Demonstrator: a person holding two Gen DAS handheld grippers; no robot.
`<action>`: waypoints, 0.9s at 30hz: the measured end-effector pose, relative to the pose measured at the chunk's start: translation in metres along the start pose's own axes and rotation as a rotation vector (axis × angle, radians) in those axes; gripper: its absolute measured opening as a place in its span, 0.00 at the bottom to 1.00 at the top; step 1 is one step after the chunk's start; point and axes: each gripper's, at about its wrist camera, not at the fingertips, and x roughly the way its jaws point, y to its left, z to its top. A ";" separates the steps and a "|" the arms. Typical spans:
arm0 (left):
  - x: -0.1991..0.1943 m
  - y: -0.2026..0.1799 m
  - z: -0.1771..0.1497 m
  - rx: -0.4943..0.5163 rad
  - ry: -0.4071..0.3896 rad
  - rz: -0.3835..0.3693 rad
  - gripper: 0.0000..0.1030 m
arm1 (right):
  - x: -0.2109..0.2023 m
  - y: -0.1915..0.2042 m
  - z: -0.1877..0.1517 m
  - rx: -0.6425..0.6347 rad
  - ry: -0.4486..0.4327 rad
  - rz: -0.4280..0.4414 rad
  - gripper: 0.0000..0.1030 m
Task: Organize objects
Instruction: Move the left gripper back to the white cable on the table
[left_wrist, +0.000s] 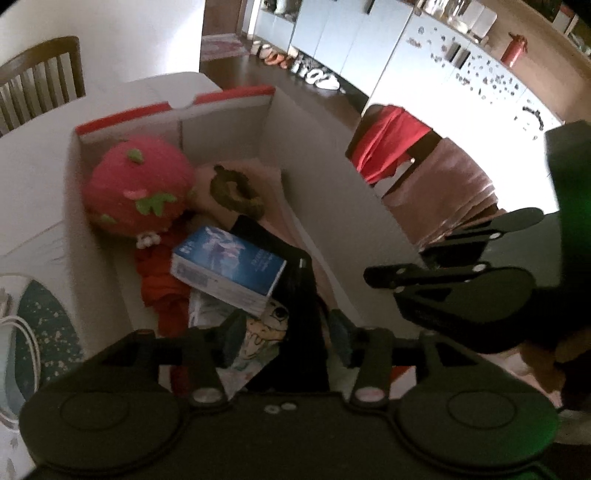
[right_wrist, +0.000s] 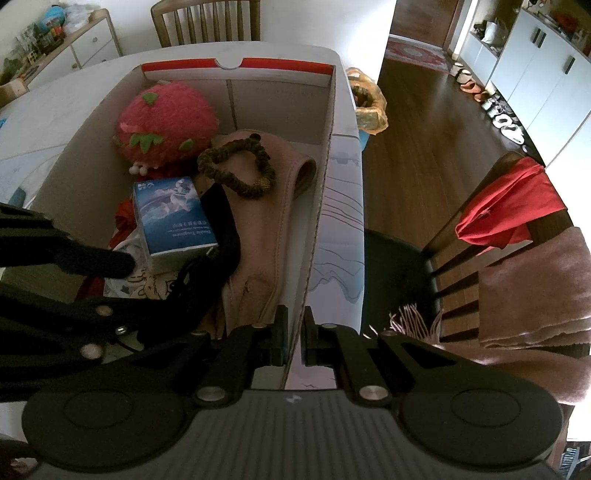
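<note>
A: The biggest thing we see is the white table (right_wrist: 343, 221), and on it the open cardboard box (right_wrist: 321, 192) with a red strip along its far rim.

B: Inside we see a pink folded garment (right_wrist: 258, 229) along the right side, and a red strawberry plush (right_wrist: 166, 118) in the far left corner.

A: Next we have the blue carton (right_wrist: 173, 218), lying near the middle and tilted up on the clutter under it. A black strap (right_wrist: 221, 221) runs just beside it, on its right.

B: And we find a dark braided ring (right_wrist: 236, 170) resting on the pink garment, far of the carton.

A: Our right gripper (right_wrist: 294, 332) is clamped on the box's near right wall; we see the cardboard edge pinched between its jaws.

B: Our left gripper (left_wrist: 284, 336) hangs over the near end of the box with its jaws parted. Below the gap we see a printed cartoon cloth (left_wrist: 258, 332) and the black strap, but the pads press on neither.

A: Outside, to the right, we see a chair (right_wrist: 480, 258) draped with a red cloth (right_wrist: 509, 206).
</note>
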 end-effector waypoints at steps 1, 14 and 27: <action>-0.005 0.001 0.000 -0.004 -0.010 0.000 0.49 | 0.000 0.000 0.000 0.000 0.000 0.000 0.06; -0.081 0.037 -0.015 -0.060 -0.165 0.061 0.81 | -0.002 0.003 -0.002 -0.001 0.005 -0.010 0.06; -0.110 0.138 -0.041 -0.211 -0.201 0.331 0.99 | -0.002 0.007 0.000 0.006 0.016 -0.027 0.06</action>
